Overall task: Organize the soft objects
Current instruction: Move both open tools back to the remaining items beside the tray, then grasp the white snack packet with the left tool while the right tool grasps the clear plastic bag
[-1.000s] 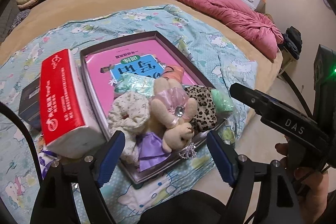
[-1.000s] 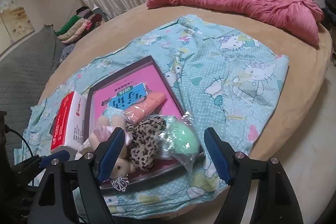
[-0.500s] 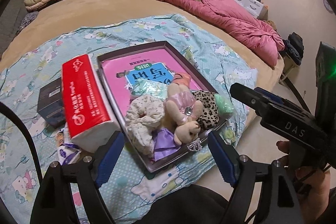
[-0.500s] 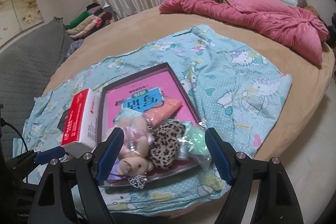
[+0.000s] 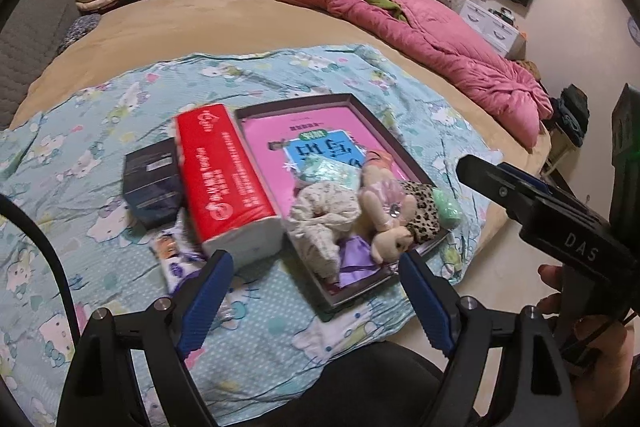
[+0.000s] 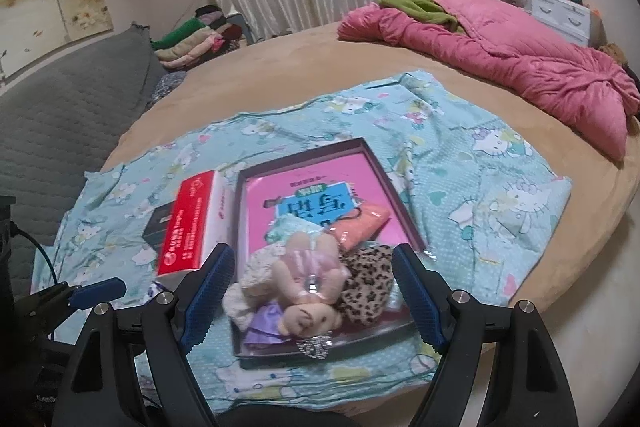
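Observation:
A dark shallow box (image 5: 408, 163) (image 6: 376, 167) lies on the Hello Kitty sheet and holds a pink book (image 5: 280, 139) (image 6: 280, 199). Soft things pile at its near end: a plush bear in a pink dress (image 5: 386, 223) (image 6: 308, 279), a cream floral cloth (image 5: 324, 215), a leopard-print piece (image 5: 424, 211) (image 6: 368, 291), a mint-green ball (image 5: 448, 207), an orange pouch (image 6: 364, 223) and a purple cloth (image 5: 354, 259). My left gripper (image 5: 316, 303) is open and empty, short of the box. My right gripper (image 6: 312, 299) is open and empty, above the bear; it also shows in the left wrist view (image 5: 532, 203).
A red-and-white tissue pack (image 5: 224, 183) (image 6: 192, 227) lies left of the box, with a dark small box (image 5: 152, 179) and a snack wrapper (image 5: 176, 259) beside it. A pink quilt (image 5: 420, 27) lies at the far right of the round bed. Floor lies beyond the bed edge at right.
Both grippers have drawn back and up from the box, so more of the bed shows. Both stay open. The soft things have not moved.

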Demonstrator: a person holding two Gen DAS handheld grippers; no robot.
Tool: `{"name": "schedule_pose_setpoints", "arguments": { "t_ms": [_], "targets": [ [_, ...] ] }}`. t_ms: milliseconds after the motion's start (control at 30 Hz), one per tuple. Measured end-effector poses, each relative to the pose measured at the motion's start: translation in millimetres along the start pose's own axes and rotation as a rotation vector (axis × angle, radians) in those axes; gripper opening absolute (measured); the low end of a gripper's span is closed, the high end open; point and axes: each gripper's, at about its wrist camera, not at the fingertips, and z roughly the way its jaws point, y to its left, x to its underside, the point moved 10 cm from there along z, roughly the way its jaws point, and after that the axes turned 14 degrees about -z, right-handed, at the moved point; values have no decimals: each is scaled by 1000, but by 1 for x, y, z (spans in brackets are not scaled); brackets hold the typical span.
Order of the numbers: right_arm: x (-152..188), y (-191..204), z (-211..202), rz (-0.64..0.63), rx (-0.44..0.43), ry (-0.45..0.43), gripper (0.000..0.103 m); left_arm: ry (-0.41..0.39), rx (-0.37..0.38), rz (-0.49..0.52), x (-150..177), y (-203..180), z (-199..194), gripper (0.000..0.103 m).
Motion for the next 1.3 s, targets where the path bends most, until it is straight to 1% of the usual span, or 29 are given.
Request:
{"name": "schedule_pose_setpoints", "arguments": {
  "t_ms": [133, 367, 567, 700, 900, 1167, 1300],
  "targets": [
    [-4, 18, -2, -25, -18, -4, 82, -27, -14, -52, -9, 25, -15, 84],
    [-9, 48, -4, -40, -66, -5, 82, -82, -50, -181, -32, 87, -43, 84],
    [-9, 77, -3, -88, -87, 3, 82, -93, -78, -259, -35, 129, -55, 84],
    [-3, 103, 4, -119, -117, 28, 82, -69, -106, -284, -29, 147, -52, 84],
    [13, 139, 22, -145, -170, 81, 82, -23, -107, -319, -21, 162, -34, 84],
    [34, 172, 43, -194, -184, 129, 82, 22, -110, -334, -13, 170, -10, 84],
    [45, 184, 54, -171, -200, 148, 82, 44, -122, -336, -14, 175, 4, 84]
  ]
}}
